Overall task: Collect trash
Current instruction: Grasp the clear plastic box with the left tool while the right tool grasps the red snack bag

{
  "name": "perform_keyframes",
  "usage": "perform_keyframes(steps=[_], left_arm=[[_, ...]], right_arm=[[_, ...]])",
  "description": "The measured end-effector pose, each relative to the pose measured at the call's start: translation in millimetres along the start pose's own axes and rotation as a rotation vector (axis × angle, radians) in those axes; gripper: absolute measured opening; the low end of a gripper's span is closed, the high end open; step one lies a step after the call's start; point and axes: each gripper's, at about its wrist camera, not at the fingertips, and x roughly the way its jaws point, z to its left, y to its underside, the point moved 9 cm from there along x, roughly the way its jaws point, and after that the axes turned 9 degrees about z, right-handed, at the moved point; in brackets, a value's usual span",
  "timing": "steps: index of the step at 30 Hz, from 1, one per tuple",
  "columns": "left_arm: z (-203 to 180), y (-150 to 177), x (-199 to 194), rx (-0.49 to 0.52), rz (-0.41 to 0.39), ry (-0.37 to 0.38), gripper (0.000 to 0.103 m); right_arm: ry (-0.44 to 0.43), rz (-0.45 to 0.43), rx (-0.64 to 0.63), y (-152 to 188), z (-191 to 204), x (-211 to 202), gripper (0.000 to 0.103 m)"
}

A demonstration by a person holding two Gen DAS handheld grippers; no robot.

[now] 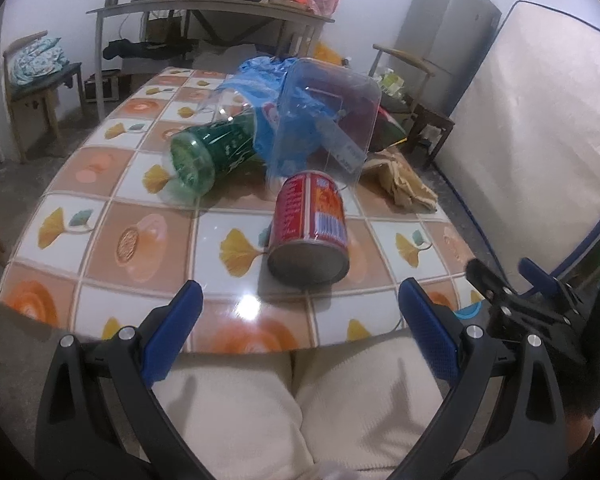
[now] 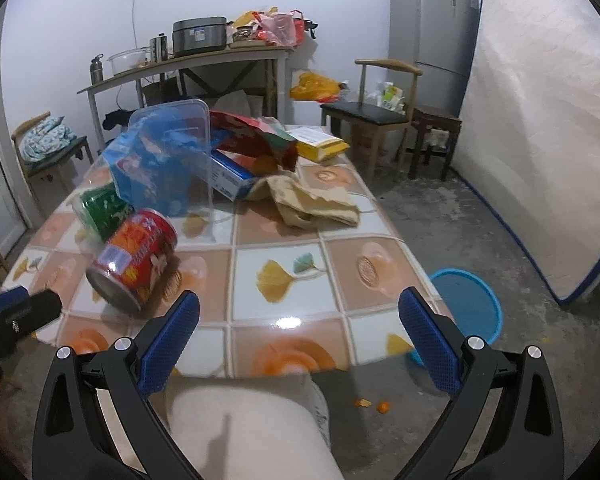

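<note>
A red tin can (image 1: pixel 310 228) lies on its side on the tiled tablecloth (image 1: pixel 140 236), just ahead of my open, empty left gripper (image 1: pixel 300 300). Behind it lie a green plastic bottle (image 1: pixel 212 152), a blue plastic bag (image 1: pixel 268 92) and a clear plastic box (image 1: pixel 332 120). In the right wrist view the can (image 2: pixel 134 256) sits left of my open, empty right gripper (image 2: pixel 300 308), with the bottle (image 2: pixel 102 208), clear box (image 2: pixel 176 148), a red snack bag (image 2: pixel 256 136), a blue carton (image 2: pixel 228 176) and crumpled brown paper (image 2: pixel 312 200) beyond.
A blue basin (image 2: pixel 466 304) stands on the floor by the table's right corner. A yellow packet (image 2: pixel 320 144) lies at the table's far end. Chairs (image 2: pixel 372 116), a fridge (image 2: pixel 432 36), a leaning mattress (image 2: pixel 540 120) and a cluttered side table (image 2: pixel 188 64) surround it. My right gripper (image 1: pixel 512 280) shows at the right edge of the left wrist view.
</note>
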Motion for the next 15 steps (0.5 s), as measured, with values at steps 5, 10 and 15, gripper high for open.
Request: perform_keyframes(steps=[5,10,15], left_arm=[[-2.1,-22.1,-1.8,0.012,-0.053,0.052,0.094],[8.0,-47.7,-1.0,0.019,-0.096,0.033,0.094],[11.3,-82.8,-0.9,0.091,-0.146,-0.022,0.094]], right_arm=[[-0.066,-0.011,0.007,-24.1,6.1,12.9,0.097],[-0.132,-0.035,0.002,-48.6,9.7,20.2,0.097],[-0.144,-0.068,-0.007,-73.9,11.0,24.1,0.097]])
